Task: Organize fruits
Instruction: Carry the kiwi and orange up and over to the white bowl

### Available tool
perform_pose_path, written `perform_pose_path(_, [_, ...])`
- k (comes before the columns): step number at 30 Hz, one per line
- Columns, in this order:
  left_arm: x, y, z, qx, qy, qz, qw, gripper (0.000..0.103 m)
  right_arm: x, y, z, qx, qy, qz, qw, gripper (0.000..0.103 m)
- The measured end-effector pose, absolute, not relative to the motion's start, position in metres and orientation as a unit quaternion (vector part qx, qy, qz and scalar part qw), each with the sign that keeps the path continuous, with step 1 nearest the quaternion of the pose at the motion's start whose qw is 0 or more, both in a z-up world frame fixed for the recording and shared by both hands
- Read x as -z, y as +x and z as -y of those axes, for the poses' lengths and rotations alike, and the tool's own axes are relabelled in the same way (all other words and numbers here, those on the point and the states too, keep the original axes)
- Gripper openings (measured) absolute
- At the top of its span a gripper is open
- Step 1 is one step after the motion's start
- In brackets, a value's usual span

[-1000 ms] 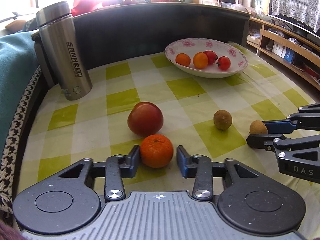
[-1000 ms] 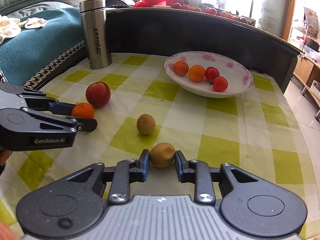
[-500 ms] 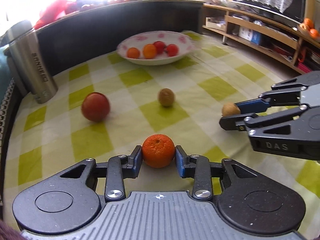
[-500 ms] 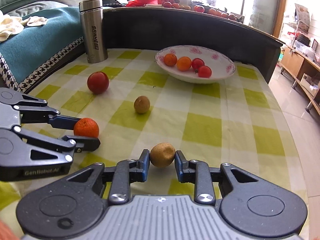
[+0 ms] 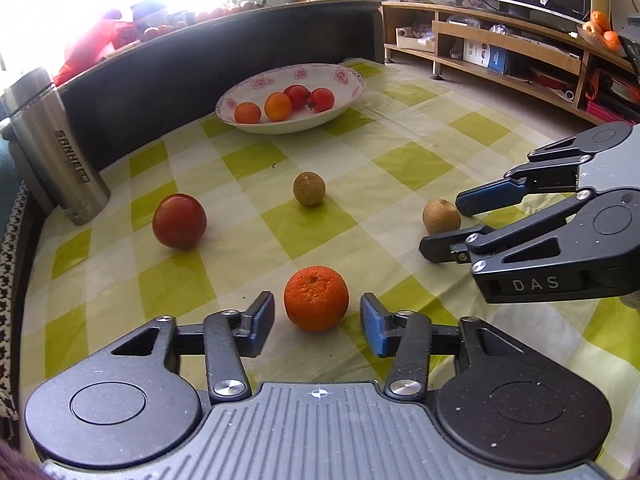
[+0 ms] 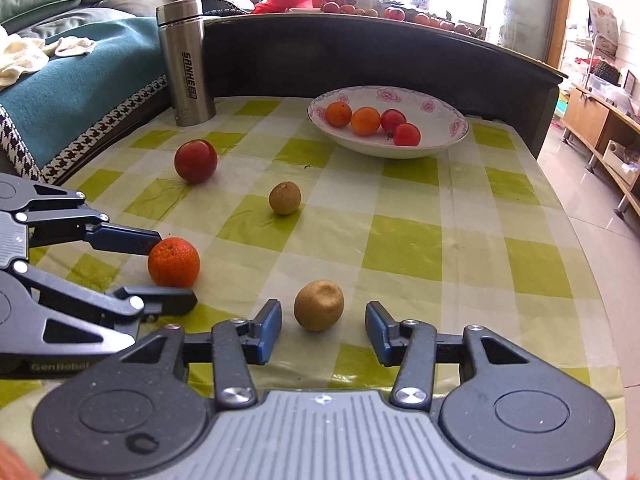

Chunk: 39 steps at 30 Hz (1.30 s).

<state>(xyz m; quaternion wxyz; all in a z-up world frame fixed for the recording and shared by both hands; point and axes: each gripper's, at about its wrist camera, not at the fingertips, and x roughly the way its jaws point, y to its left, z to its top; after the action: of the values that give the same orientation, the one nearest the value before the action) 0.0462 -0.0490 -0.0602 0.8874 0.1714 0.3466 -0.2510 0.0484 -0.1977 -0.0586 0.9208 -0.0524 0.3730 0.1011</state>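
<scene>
Left wrist view: the left gripper (image 5: 318, 320) has its fingers spread wide, a clear gap on each side of the mandarin (image 5: 316, 298), which rests on the green-checked cloth of the desk (image 5: 400, 160). To the right, the right gripper (image 5: 444, 226) is seen side-on, fingers parted about a brown kiwi-like fruit (image 5: 441, 216); contact cannot be judged here. Beyond lie a large red tomato (image 5: 179, 221), a second brown fruit (image 5: 309, 188), a steel flask (image 5: 52, 148) and a floral bowl (image 5: 352, 80) holding four small orange and red fruits. This view alone shows a wooden shelf unit (image 5: 500, 44). Right wrist view: the right gripper (image 6: 322, 330) is wide open, the brown kiwi-like fruit (image 6: 319, 304) lying free between its fingers. The left gripper (image 6: 160, 266) brackets the mandarin (image 6: 173, 262). Only here appears a teal blanket (image 6: 72, 92).
</scene>
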Motion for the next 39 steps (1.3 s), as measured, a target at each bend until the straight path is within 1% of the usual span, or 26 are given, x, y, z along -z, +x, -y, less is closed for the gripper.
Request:
perform_pose_path(1, [0.061, 0.047, 0.05, 0.251, 0.172, -0.345, 0.888, 0.061, 0.059, 0.049, 0.197, -0.101, -0.051, -0.371, 0.922, 0.051])
perform_pose_path(10, [0.064, 0.05, 0.053, 0.252, 0.159, -0.34, 0.892, 0.066, 0.064, 0.052, 0.192, -0.097, -0.064, -0.351, 0.929, 0.051])
perform_pose_path(12, [0.064, 0.05, 0.053, 0.253, 0.157, -0.34, 0.892, 0.065, 0.065, 0.05, 0.192, -0.096, -0.066, -0.347, 0.931, 0.051])
perform_pose_path(17, [0.064, 0.051, 0.051, 0.258, 0.144, -0.349, 0.889, 0.058, 0.065, 0.049, 0.191, -0.093, -0.065, -0.344, 0.932, 0.05])
perform_pose_path(20, [0.063, 0.053, 0.05, 0.259, 0.131, -0.359, 0.887, 0.055, 0.065, 0.047, 0.187, -0.093, -0.071, -0.344, 0.932, 0.043])
perform_pose_path(22, [0.062, 0.054, 0.049, 0.258, 0.127, -0.364, 0.886, 0.052, 0.064, 0.044, 0.183, -0.097, -0.082, -0.345, 0.93, 0.033])
perform_pose_path(24, [0.062, 0.054, 0.049, 0.258, 0.125, -0.366, 0.885, 0.047, 0.063, 0.044, 0.18, -0.1, -0.088, -0.348, 0.928, 0.033])
perform_pose_path(25, [0.062, 0.054, 0.049, 0.26, 0.124, -0.366, 0.885, 0.043, 0.063, 0.044, 0.18, -0.101, -0.089, -0.35, 0.927, 0.033])
perform_pose_path(33, [0.058, 0.057, 0.05, 0.263, 0.117, -0.368, 0.884, 0.041, 0.058, 0.052, 0.179, -0.099, -0.074, -0.362, 0.924, 0.032])
perform_pose_path(39, [0.049, 0.059, 0.052, 0.254, 0.113, -0.355, 0.893, 0.041, 0.047, 0.055, 0.179, -0.089, -0.07, -0.351, 0.929, 0.033])
